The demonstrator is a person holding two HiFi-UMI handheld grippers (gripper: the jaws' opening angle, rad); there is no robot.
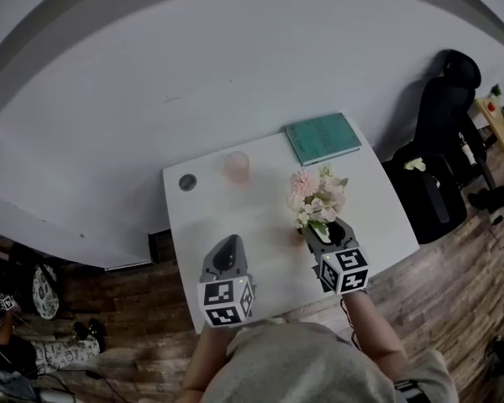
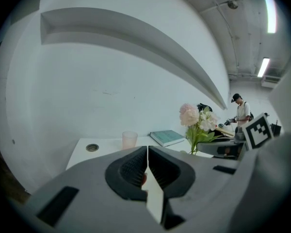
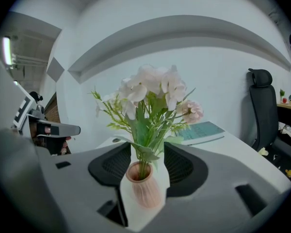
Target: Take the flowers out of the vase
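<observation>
Near the front edge of the desk (image 1: 260,217): two claws, one vase (image 3: 144,186) of flowers (image 1: 317,198).
Right claw (image 1: 326,227) spread around the vase; left claw (image 1: 228,246) pressed together, empty. One cup (image 1: 237,166), one book (image 1: 322,138) along the back edge.

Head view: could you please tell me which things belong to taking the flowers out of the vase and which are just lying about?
Job: flowers; vase; open right gripper, vase between its jaws.
Lying about: book; cup; disc; chair.
</observation>
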